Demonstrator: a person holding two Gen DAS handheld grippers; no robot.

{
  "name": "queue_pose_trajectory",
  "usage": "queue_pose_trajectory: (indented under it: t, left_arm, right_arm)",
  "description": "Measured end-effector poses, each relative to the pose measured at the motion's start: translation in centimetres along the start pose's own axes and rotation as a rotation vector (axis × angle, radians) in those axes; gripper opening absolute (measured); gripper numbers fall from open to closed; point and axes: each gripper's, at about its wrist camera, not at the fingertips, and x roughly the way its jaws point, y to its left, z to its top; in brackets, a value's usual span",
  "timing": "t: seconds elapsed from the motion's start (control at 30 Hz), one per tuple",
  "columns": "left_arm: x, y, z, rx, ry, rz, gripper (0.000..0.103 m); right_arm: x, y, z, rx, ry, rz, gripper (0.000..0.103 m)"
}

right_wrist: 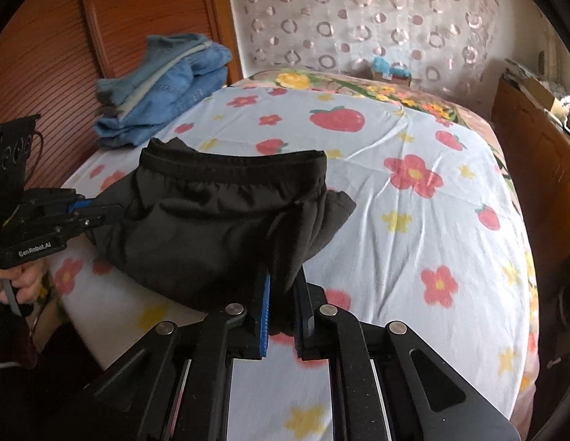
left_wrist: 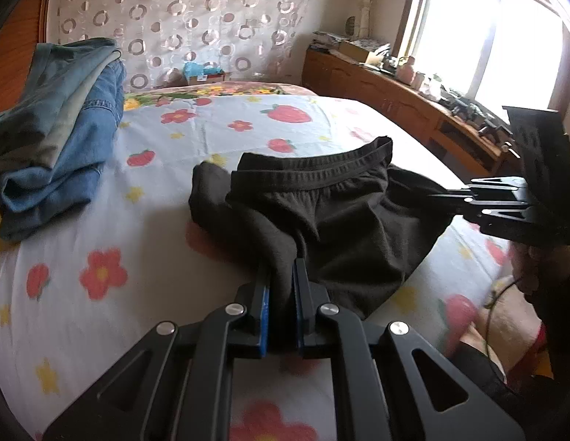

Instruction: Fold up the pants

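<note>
The black pants [left_wrist: 343, 217] are lying bunched on the near part of the bed [left_wrist: 101, 220], their elastic waistband [left_wrist: 314, 169] turned toward the far end and curving across the top of the heap. The left gripper [left_wrist: 281, 290] is pinching a fold of the dark cloth at the near left side of the pants; its fingers [left_wrist: 264, 301] are standing narrow, blue pads pressing the fabric between them. The right gripper [right_wrist: 283, 294] is doing the same on the opposite side, its fingers [right_wrist: 263, 305] squeezing a gathered fold at the near right edge of the pants, with a loose flap of cloth [right_wrist: 336, 205] hanging out to the right just beyond them. In the left wrist view the right gripper is reaching in from the right edge with cloth drawn taut toward its tip. In the right wrist view a hand [right_wrist: 20, 283] is gripping the handle of the left gripper at the left edge. The bed is wearing a pale sheet printed with red flowers, yellow flowers and strawberries. A stack of folded blue jeans [left_wrist: 61, 136] is sitting well apart from the pants at the far left corner of the bed, beside a ribbed wooden panel [right_wrist: 46, 55]. A curtain with ring patterns [left_wrist: 182, 18] is hanging behind the bed, and a cluttered wooden cabinet [left_wrist: 395, 88] is running under the bright window [left_wrist: 487, 36].
</note>
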Motion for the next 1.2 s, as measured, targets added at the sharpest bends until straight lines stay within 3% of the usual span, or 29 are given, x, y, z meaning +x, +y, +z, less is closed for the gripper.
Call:
queue_pose_trajectory:
  t: [0.1, 0.23, 0.33, 0.4, 0.47, 0.57, 0.67, 0.87, 1.2]
  left_arm:
    - [-0.8, -0.8, -0.6, 0.003, 0.006, 0.007, 0.011]
    - [-0.3, -1.4, -0.8, 0.048, 0.024, 0.095, 0.019]
    - [-0.3, -1.1, -0.5, 0.037, 0.021, 0.100, 0.023]
    - [-0.5, -1.0, -0.1, 0.036, 0.011, 0.100, 0.024]
    - [-0.6, -1.0, 0.4, 0.042, -0.005, 0.102, 0.024]
    - [-0.3, -0.8, 1.4, 0.046, -0.015, 0.104, 0.024]
    - [0.6, -0.2, 2.5, 0.035, -0.015, 0.097, 0.024]
    - [2.8, 0.8, 3.4, 0.007, 0.038, 0.091, 0.024]
    - [3.5, 1.3, 3.6, 0.002, 0.037, 0.047, 0.023]
  right_arm:
    - [-0.8, 0.4, -1.2, -0.001, 0.008, 0.017, 0.007]
    - [-0.4, 0.3, -2.0, 0.013, 0.029, 0.027, 0.008]
    - [-0.4, 0.4, -2.0, 0.014, 0.024, 0.016, 0.019]
    - [-0.6, 0.5, -1.8, 0.011, 0.009, 0.008, 0.039]
    - [-0.7, 0.6, -1.4, 0.002, -0.006, 0.002, 0.045]
    - [-0.6, 0.7, -0.5, -0.008, -0.018, -0.005, 0.046]
    - [0.3, 0.6, 0.8, -0.009, -0.024, -0.043, 0.053]
    - [2.7, -0.1, 2.4, 0.007, -0.006, -0.070, 0.054]
    - [4.3, -0.7, 1.7, 0.003, -0.007, -0.086, 0.060]
